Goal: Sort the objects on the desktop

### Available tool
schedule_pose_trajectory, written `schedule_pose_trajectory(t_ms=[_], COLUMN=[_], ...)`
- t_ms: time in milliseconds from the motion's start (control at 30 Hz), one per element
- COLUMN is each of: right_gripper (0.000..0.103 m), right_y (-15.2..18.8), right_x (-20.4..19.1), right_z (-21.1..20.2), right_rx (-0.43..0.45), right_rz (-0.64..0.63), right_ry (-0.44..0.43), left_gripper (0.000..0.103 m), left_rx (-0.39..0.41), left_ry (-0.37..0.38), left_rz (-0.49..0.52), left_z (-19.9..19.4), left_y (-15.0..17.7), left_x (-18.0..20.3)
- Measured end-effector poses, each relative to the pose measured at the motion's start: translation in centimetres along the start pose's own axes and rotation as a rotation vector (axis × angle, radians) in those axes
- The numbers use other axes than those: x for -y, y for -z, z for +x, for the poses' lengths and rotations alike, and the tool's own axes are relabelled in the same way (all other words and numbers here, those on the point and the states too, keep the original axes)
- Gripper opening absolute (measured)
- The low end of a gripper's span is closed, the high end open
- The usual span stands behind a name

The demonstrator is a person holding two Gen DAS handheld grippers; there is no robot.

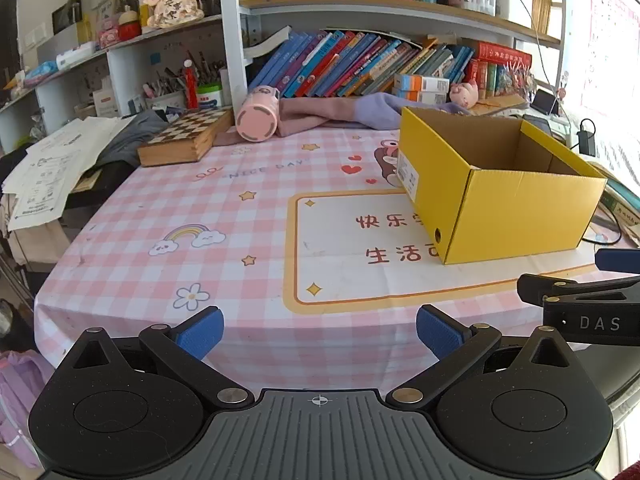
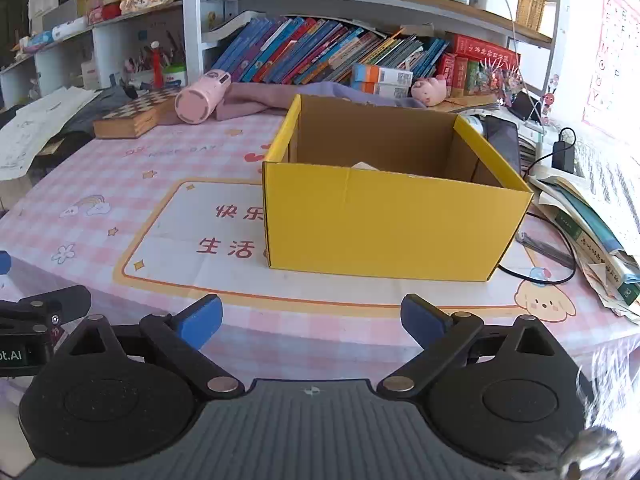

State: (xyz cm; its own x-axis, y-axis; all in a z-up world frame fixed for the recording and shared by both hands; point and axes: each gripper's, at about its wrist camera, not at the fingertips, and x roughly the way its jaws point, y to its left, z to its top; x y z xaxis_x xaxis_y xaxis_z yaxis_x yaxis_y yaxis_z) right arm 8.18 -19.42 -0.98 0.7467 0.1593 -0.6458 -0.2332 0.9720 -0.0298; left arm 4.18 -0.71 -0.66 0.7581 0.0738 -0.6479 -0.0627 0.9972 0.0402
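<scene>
Cluttered desk, pink checked cloth [image 1: 160,208]. Left view: left gripper [image 1: 319,332] jaws apart, empty; yellow box [image 1: 516,216] ahead-right, pink cup [image 1: 256,116] far ahead, lying down. Right view: right gripper [image 2: 312,318] wide, empty, box [image 2: 392,224] straight ahead. Best approach the cup low, across its body.

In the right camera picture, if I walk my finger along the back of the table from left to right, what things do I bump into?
Chessboard box → pink bottle lying on its side → purple cloth → yellow box → pink pig toy → black charger.
</scene>
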Motion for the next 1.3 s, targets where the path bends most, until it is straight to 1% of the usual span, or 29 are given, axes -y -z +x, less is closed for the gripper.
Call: schedule_pose_trajectory(t_ms=[100,267,833,1300], right_gripper=[0.097,0.100,0.101,0.101], right_y=[0.0,-0.2,-0.1,-0.3], right_x=[-0.2,-0.5,-0.9,-1.9], right_z=[0.4,0.6,0.3,0.3], right_rx=[-0.022,-0.025,-0.028,-0.026], right_rz=[-0.002,-0.008,-0.007,-0.022], right_ry=[-0.009,-0.017,-0.013,-0.022], left_gripper=[0.103,0.103,0.103,0.103], left_rx=[-0.014,-0.039,-0.036,-0.039], left_ry=[-0.016,-0.032,0.012,0.005], left_rz=[-0.008,-0.026,-0.017,-0.021], left_z=[0.2,0.6,0.3,0.1], left_y=[0.0,0.1,0.2,0.4], left_x=[-0.2,-0.8,-1.3,-1.8])
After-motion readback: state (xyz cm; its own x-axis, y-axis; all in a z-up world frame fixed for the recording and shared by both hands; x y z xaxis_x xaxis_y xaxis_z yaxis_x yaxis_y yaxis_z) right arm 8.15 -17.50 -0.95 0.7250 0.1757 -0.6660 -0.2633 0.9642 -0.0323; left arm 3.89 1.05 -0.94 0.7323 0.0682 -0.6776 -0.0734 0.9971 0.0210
